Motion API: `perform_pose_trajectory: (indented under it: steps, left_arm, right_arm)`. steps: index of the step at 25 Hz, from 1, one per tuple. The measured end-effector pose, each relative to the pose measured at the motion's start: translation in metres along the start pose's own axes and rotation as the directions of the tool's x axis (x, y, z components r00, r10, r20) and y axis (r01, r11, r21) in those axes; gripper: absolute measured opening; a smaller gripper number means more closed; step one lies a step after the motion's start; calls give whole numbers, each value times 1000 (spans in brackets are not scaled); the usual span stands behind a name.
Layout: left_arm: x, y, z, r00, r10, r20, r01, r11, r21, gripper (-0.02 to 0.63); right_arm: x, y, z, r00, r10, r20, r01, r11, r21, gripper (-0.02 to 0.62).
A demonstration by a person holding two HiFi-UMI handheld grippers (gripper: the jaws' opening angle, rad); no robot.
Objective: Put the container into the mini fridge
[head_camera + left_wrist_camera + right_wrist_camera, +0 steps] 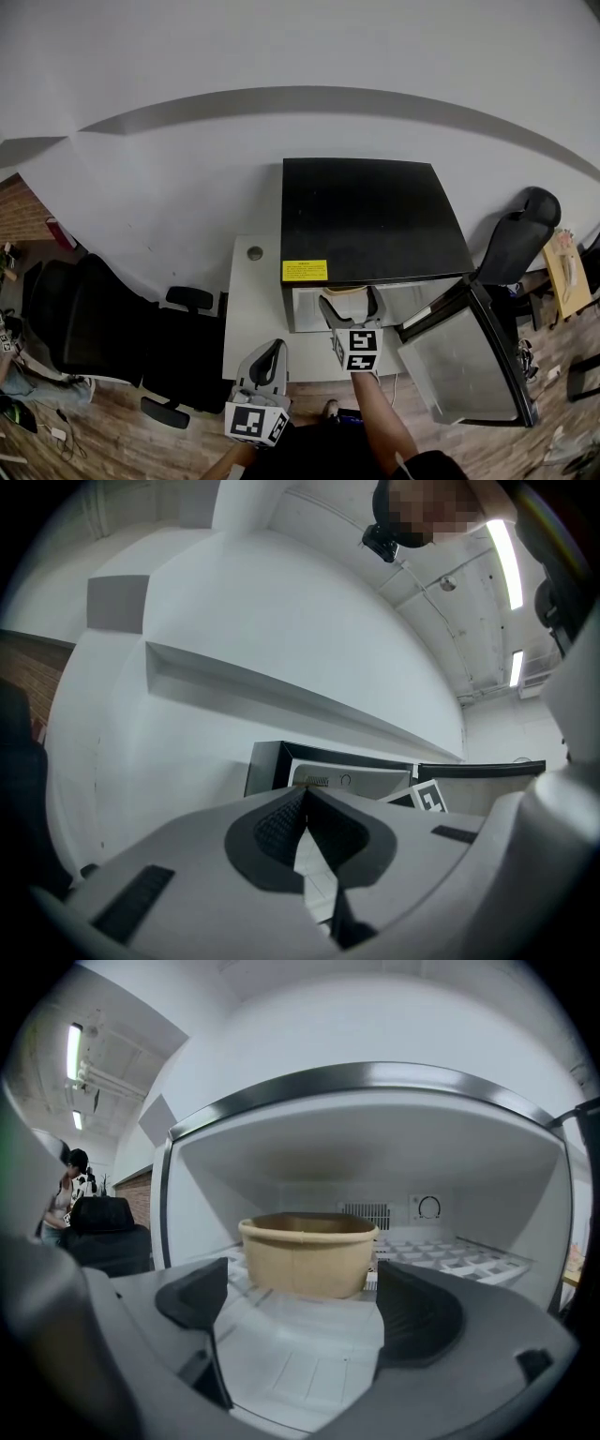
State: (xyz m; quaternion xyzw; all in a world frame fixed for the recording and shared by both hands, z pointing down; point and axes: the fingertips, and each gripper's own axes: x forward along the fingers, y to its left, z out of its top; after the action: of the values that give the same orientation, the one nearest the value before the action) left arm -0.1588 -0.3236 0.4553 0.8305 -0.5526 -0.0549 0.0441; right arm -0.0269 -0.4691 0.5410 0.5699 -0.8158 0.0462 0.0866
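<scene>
White gridded mini fridge shelf (450, 1252) carries a round tan paper container (307, 1255).

My left tool (304, 797) points at a white wall (234, 621). Its jaws are pressed together at the tips, with nothing between them. Just past them stands the mini fridge (361, 780), its black frame around a white inside with a small dial. A marker cube (428, 797) shows at the fridge's right. A ledge (281, 691) runs along the wall above.
</scene>
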Motion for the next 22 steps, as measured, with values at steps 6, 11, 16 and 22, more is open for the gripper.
perform_pose_trajectory:
  steps: [6,11,16,22]
  left_arm:
    - [2,-11,-4,1000,-24,9,25,1000,-13,8]
    - [5,-19,-2,999,-34,-3,34,999,-8,8]
    - [7,-28,-6,998,-55,-2,55,998,-14,8]
    - [6,-33,-7,998,-61,-7,61,998,-14,8]
  right_arm:
    - [-26,1,-10,1000,-2,-15,2,1000,6,489]
    - [-56,3,-13,999,25,-26,-25,1000,20,488]
    - [-87,6,-7,999,43,-12,-43,999,23,447]
    - [-126,-1,5,999,-7,54,4,998,58,118]
